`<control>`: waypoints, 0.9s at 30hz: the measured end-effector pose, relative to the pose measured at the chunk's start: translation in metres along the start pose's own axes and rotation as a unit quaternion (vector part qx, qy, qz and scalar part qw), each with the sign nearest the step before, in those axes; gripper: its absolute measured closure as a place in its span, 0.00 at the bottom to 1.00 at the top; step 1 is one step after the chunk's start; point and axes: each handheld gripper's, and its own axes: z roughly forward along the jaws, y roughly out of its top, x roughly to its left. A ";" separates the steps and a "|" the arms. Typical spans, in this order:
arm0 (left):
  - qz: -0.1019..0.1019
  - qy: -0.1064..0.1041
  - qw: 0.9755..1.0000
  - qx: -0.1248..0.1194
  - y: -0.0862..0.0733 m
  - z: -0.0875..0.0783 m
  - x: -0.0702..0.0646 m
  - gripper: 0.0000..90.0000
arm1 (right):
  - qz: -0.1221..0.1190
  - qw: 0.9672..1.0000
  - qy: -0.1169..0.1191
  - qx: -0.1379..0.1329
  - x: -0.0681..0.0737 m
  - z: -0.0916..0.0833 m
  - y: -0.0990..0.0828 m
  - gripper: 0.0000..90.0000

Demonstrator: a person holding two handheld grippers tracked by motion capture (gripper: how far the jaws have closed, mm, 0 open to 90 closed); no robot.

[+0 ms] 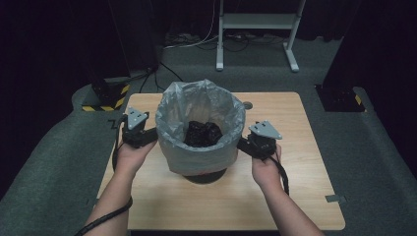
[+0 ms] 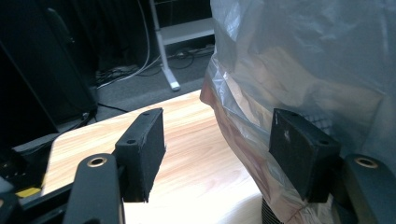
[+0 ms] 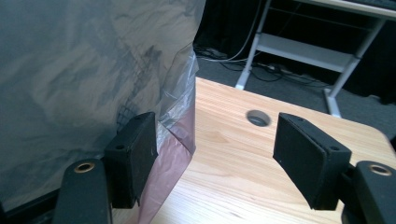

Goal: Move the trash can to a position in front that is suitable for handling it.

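Observation:
A bin lined with a translucent grey plastic bag stands mid-table on a dark base. A crumpled black wad lies inside it. My left gripper is at the bag's left side, open; in the left gripper view the bag hangs against the right pad, while the gripper holds nothing. My right gripper is at the bag's right side, also open. Its left pad sits against the bag, with bare wood between the jaws.
The wooden table has a round cable hole behind the bin and a bit of tape at its front right. A white desk frame and black stands with yellow-black stripes are on the floor beyond.

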 end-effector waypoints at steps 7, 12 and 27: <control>0.004 -0.010 1.000 0.002 0.007 0.006 -0.032 0.39 | 0.014 1.000 -0.017 -0.003 -0.024 -0.015 -0.011 0.32; 0.014 -0.019 1.000 0.001 0.013 0.012 -0.055 0.39 | 0.030 0.999 -0.031 -0.005 -0.043 -0.026 -0.019 0.32; 0.002 -0.039 0.999 -0.008 0.024 0.034 -0.109 0.39 | 0.051 0.995 -0.085 -0.010 -0.090 -0.050 -0.038 0.29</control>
